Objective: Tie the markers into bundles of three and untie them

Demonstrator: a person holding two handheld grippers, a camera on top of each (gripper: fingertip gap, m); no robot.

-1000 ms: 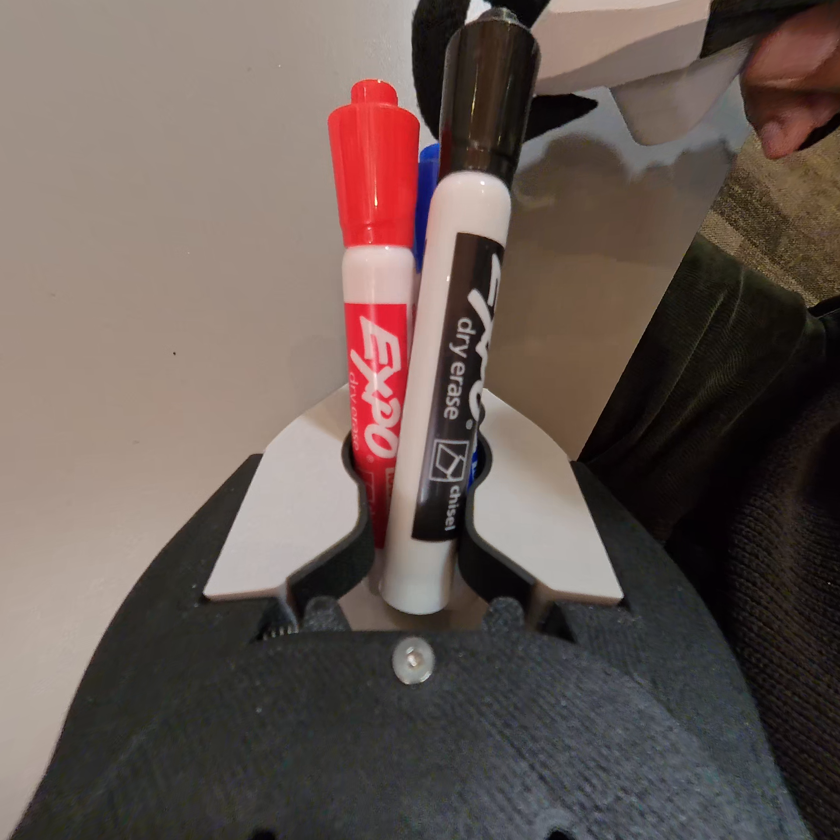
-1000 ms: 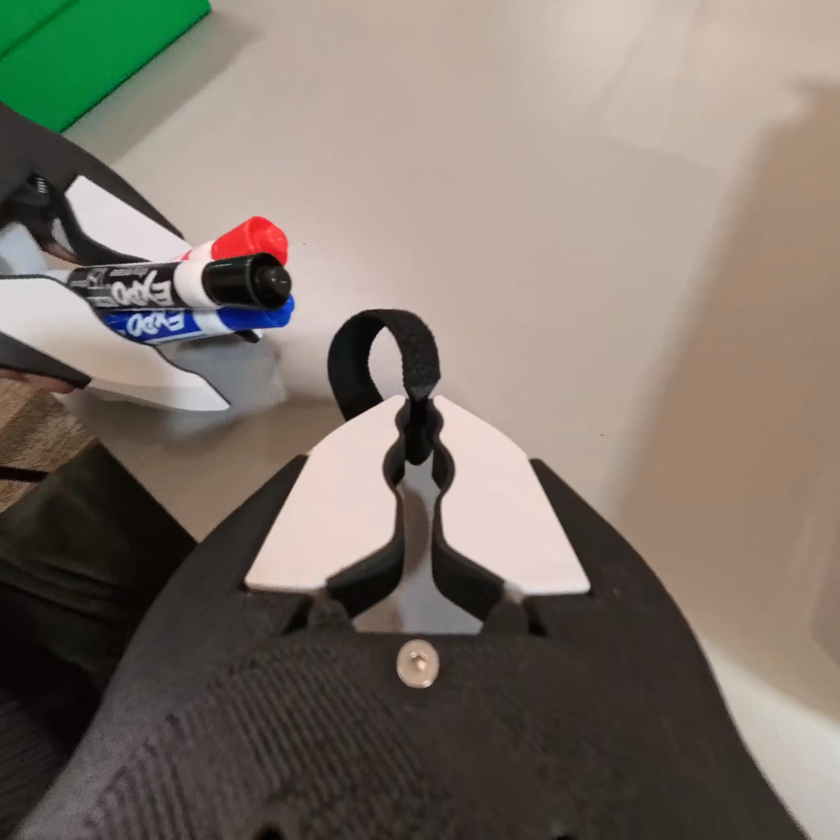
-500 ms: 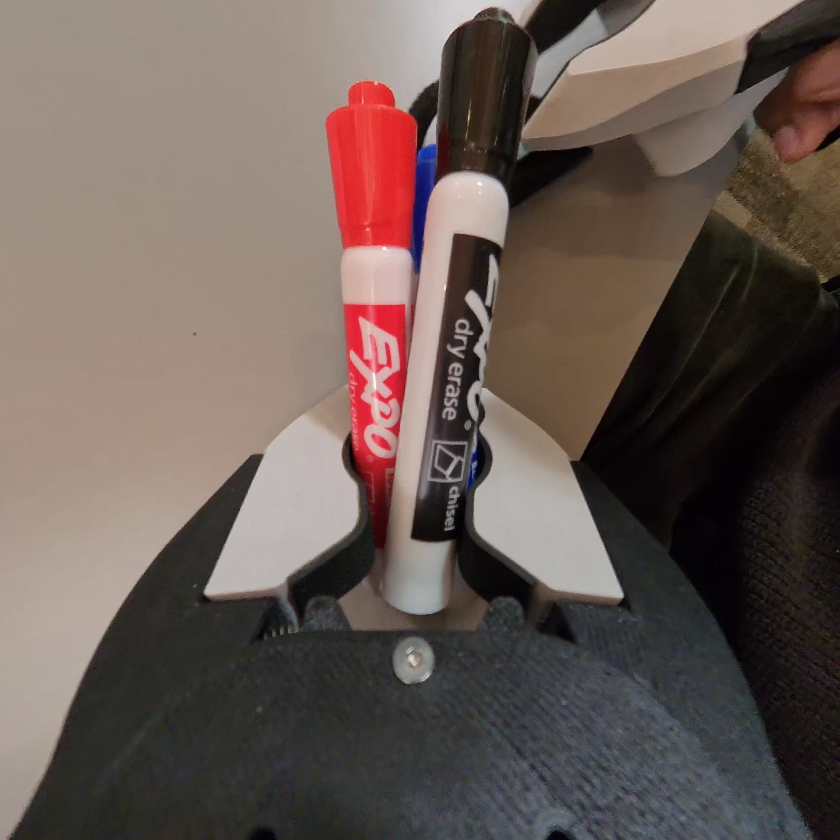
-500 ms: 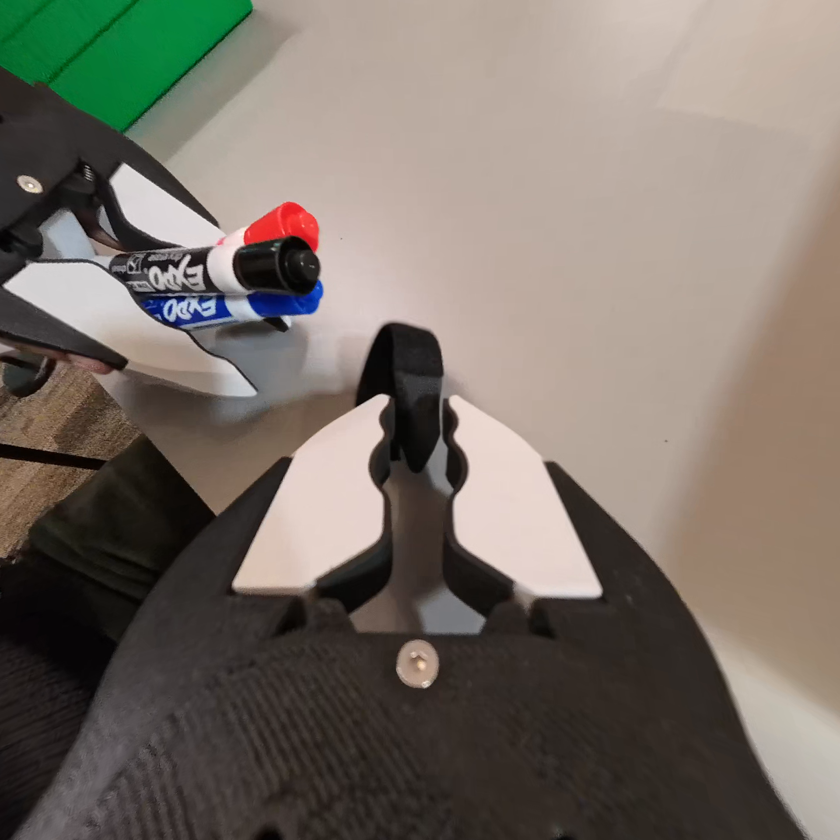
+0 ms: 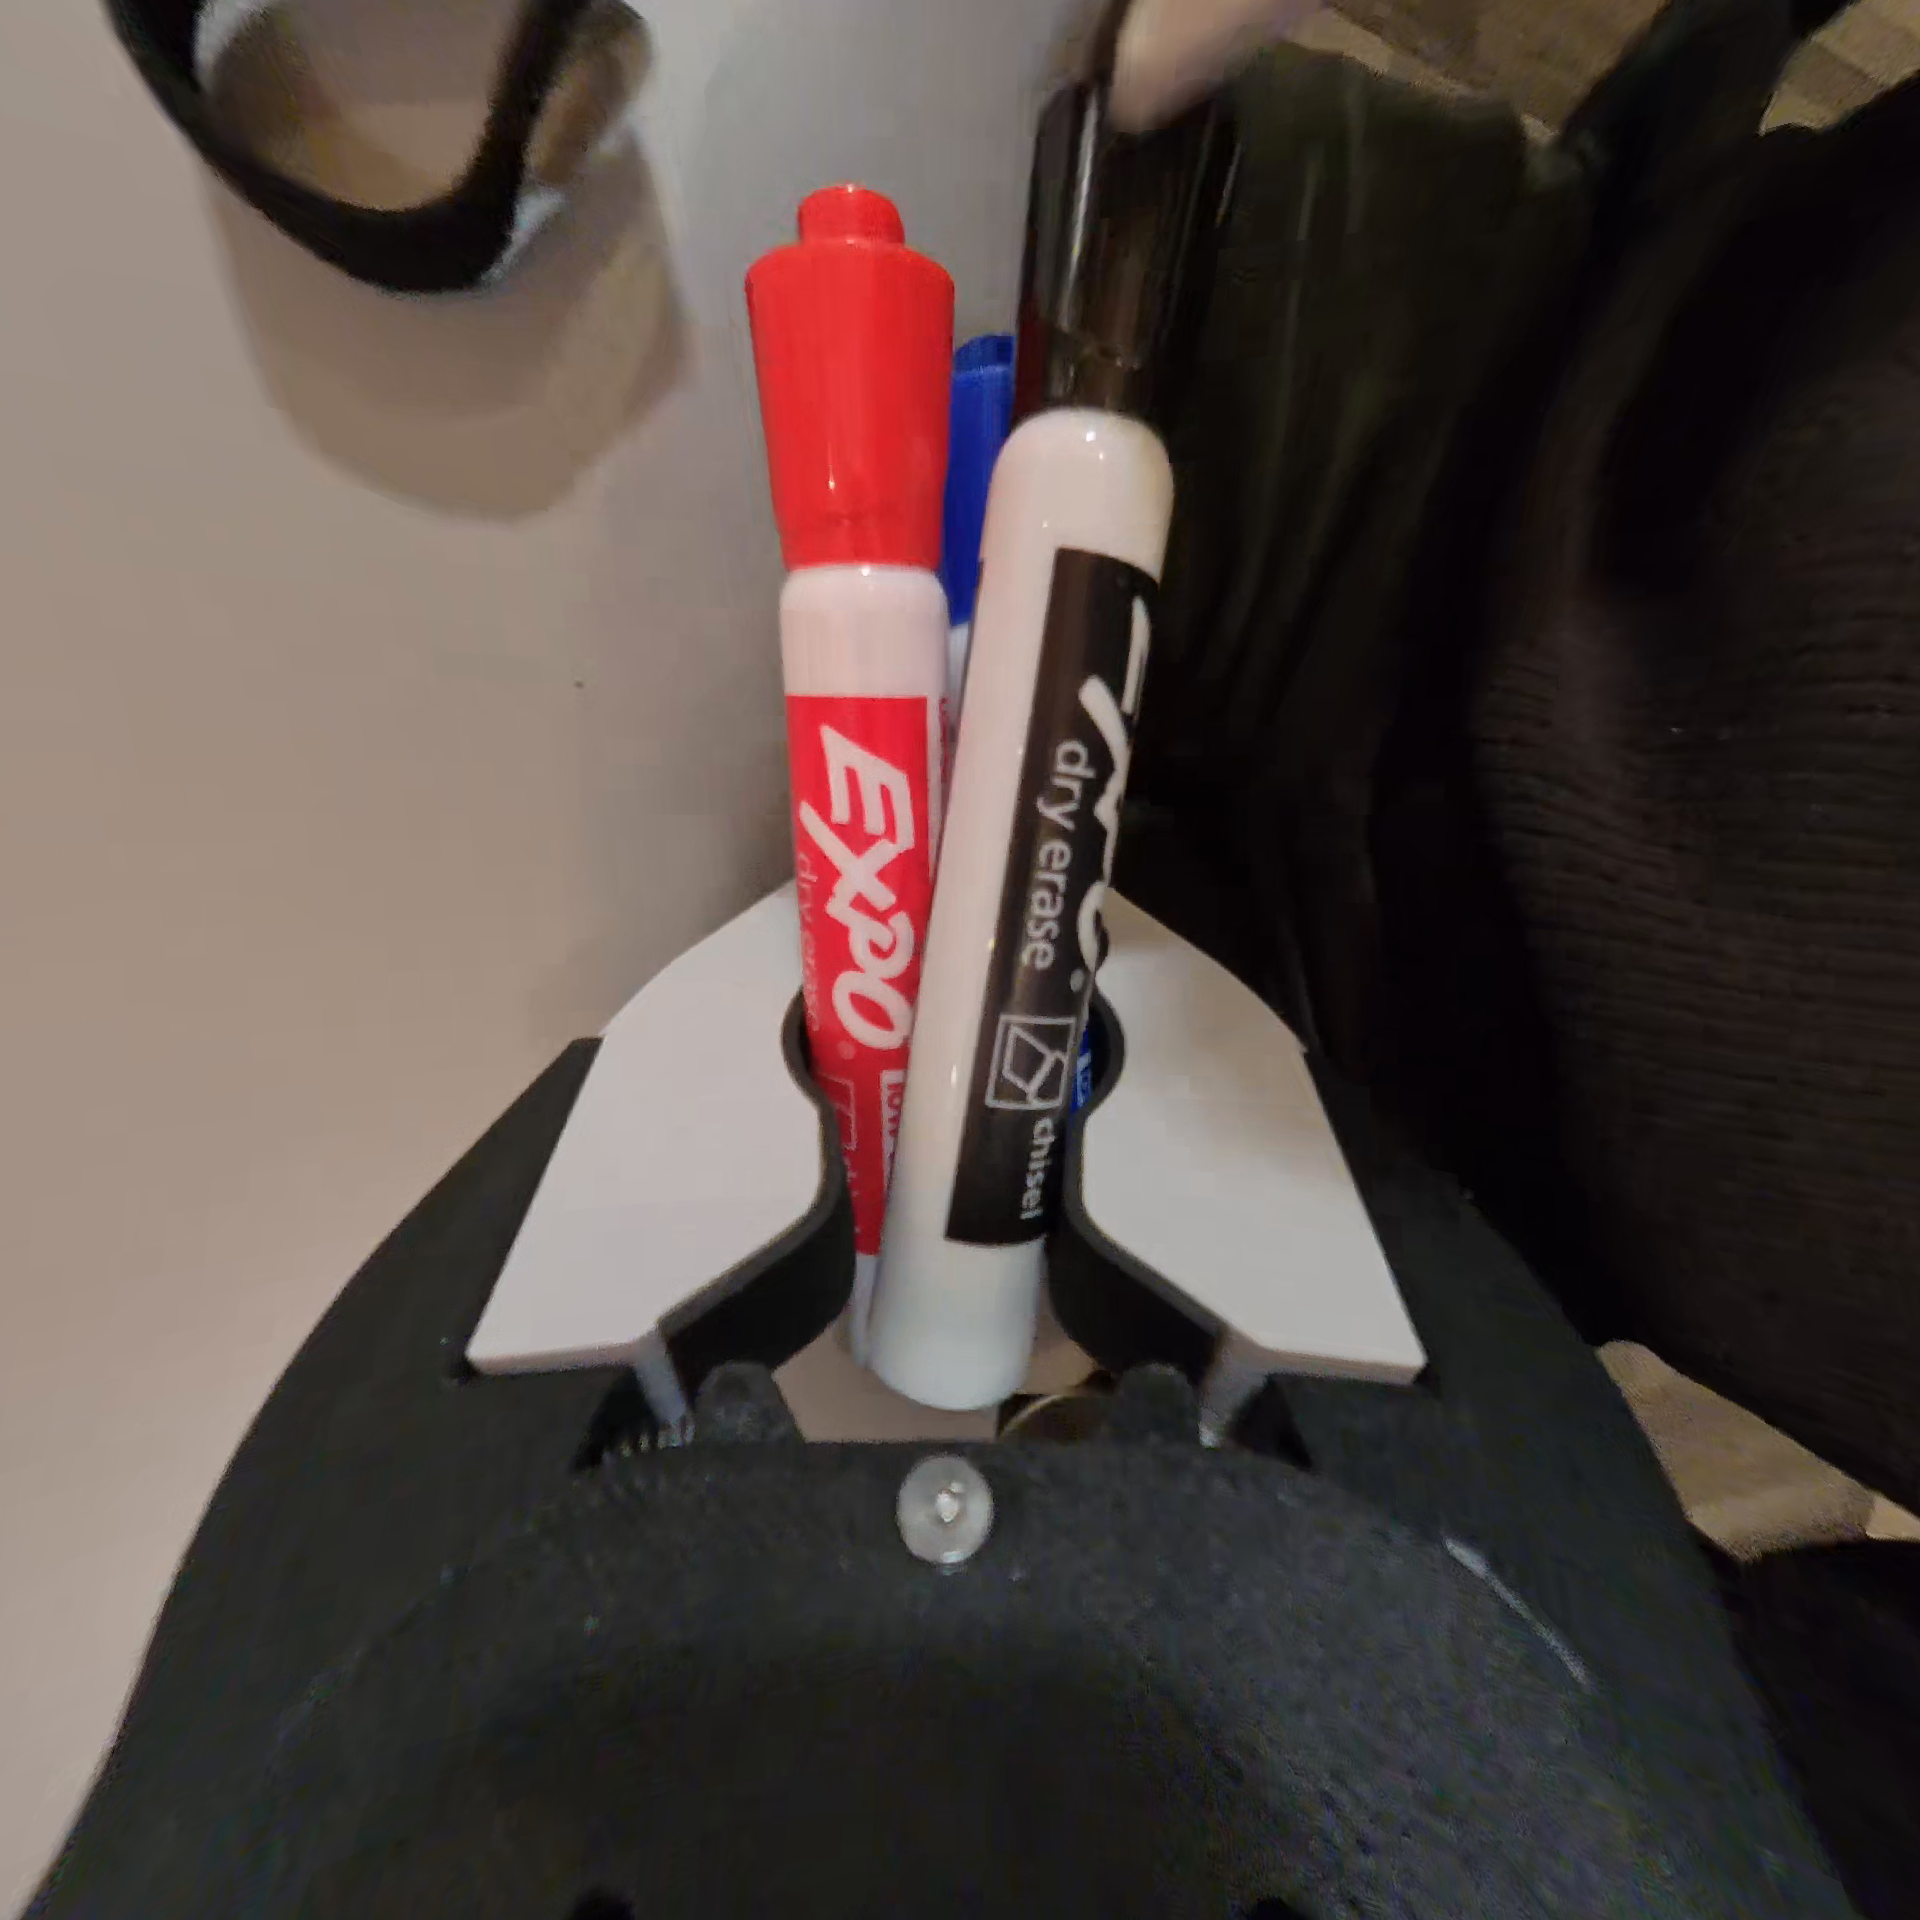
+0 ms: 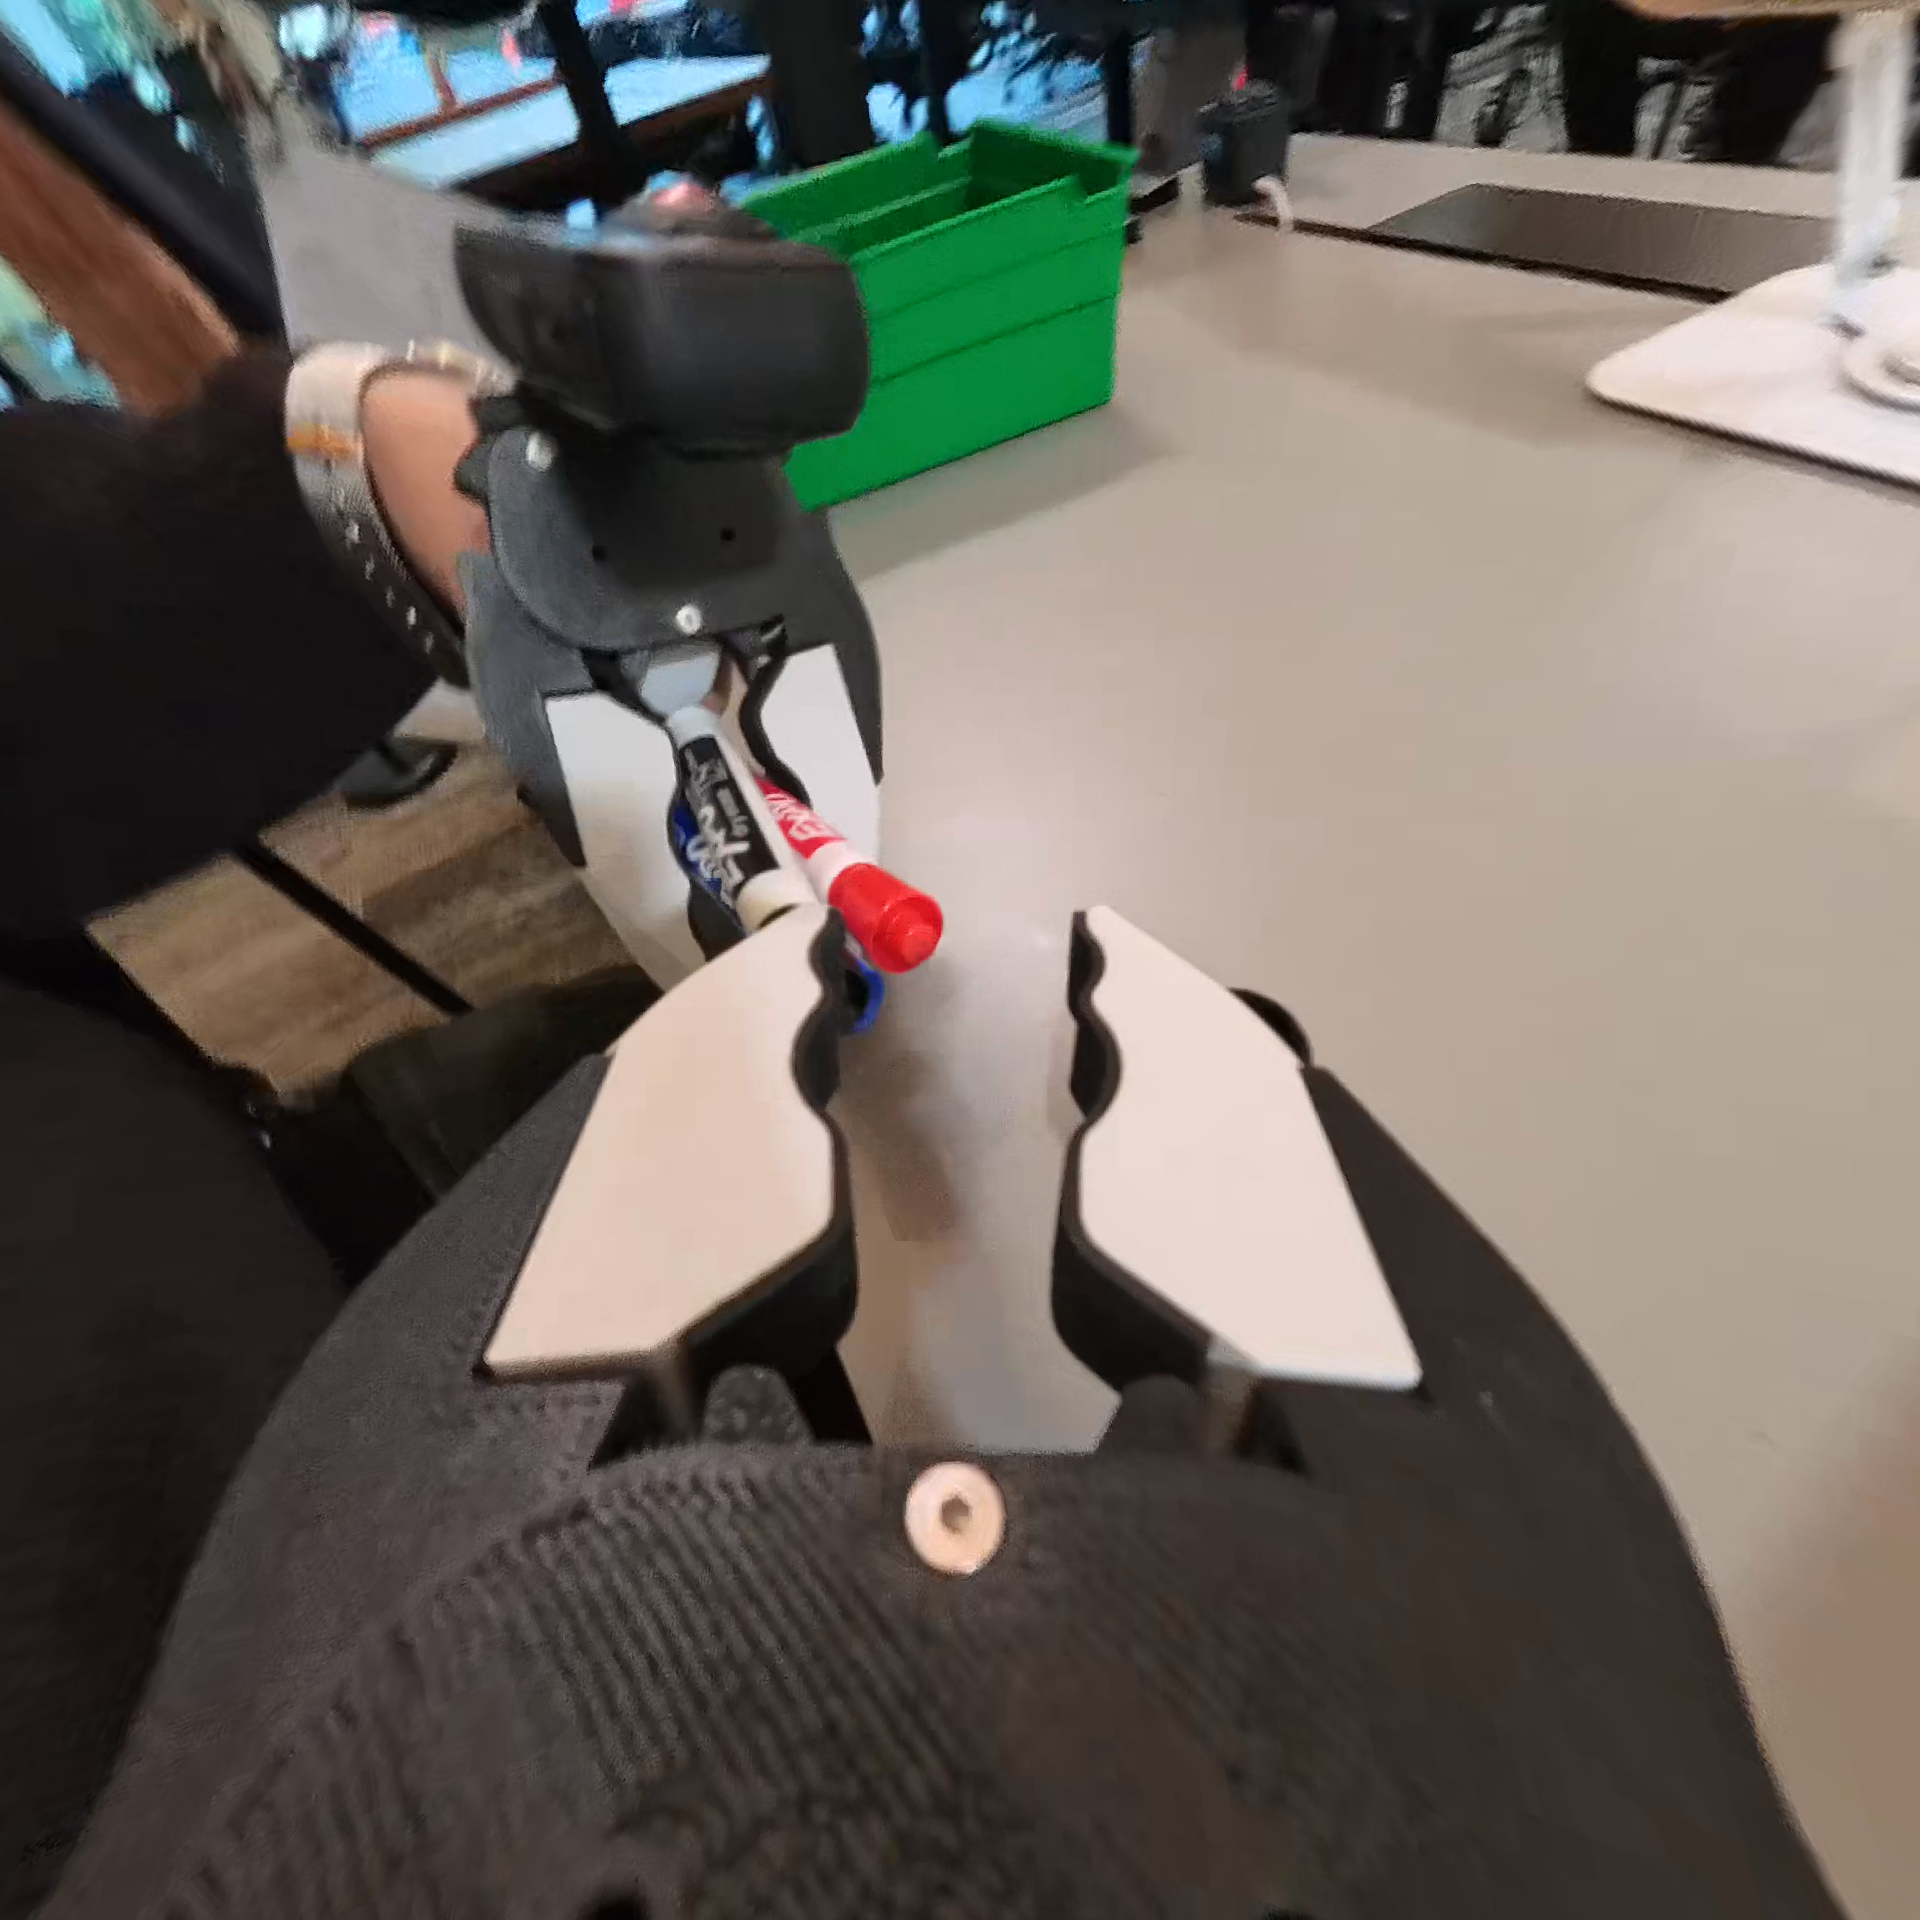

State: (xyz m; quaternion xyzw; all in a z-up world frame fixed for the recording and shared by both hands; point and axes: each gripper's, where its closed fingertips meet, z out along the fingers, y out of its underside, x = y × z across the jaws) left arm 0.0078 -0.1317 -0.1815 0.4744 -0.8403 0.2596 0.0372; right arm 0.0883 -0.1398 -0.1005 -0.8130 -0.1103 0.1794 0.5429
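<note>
Green plastic bins (image 6: 966,301), stacked, sit at the far edge of the grey table (image 6: 1455,675). White flat base (image 6: 1756,390) at far right; dark panel (image 6: 1590,234) lies behind it. Background blurred.

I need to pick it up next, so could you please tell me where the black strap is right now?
The black strap lies loose on the table at the upper left of the left wrist view, left of the red marker; neither tool holds it.
</note>
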